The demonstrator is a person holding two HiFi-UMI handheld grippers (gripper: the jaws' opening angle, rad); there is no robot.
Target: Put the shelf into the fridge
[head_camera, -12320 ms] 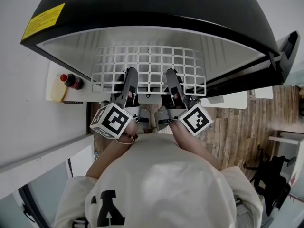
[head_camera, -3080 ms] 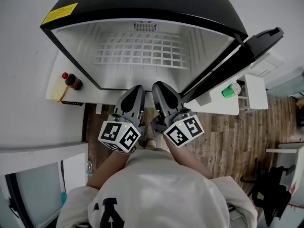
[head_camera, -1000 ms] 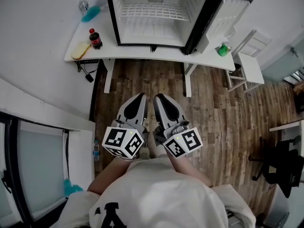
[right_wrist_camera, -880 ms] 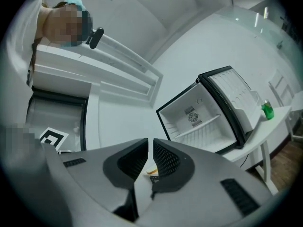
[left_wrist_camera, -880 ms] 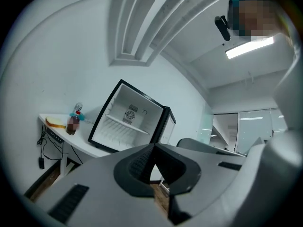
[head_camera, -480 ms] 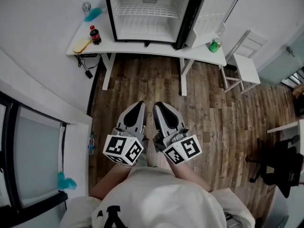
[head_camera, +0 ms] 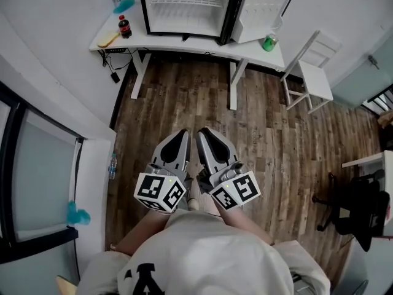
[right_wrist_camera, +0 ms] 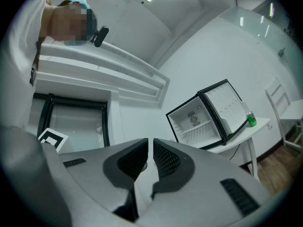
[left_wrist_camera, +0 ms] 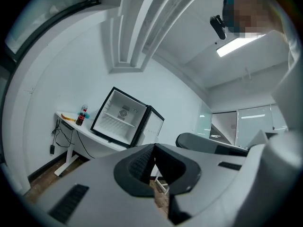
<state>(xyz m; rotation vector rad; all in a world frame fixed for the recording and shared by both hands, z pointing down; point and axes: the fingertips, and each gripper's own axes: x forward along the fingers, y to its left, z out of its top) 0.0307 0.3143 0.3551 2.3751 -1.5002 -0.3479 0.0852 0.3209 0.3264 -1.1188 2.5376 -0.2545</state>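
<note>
The open fridge [head_camera: 184, 8] stands far off on a white table [head_camera: 190, 42] at the top of the head view. Its white wire shelf [head_camera: 186, 0] lies level inside, and the door [head_camera: 261, 8] is swung out to the right. My left gripper [head_camera: 180, 135] and right gripper [head_camera: 202, 133] are side by side over the wooden floor, close to my body, both shut and holding nothing. The left gripper view shows the left gripper [left_wrist_camera: 154, 148] pointing toward the fridge [left_wrist_camera: 120, 118]. The right gripper [right_wrist_camera: 150, 143] has the fridge [right_wrist_camera: 194, 122] to its right.
A cola bottle [head_camera: 124, 26] and a green bottle [head_camera: 268, 42] stand on the table beside the fridge. A white chair [head_camera: 310, 72] is at the table's right end, a black office chair [head_camera: 356, 208] at the right edge, a glass door at the left.
The fridge and table have drawn away toward the top of the head view as the person backed off. Both grippers stayed together, shut and empty.
</note>
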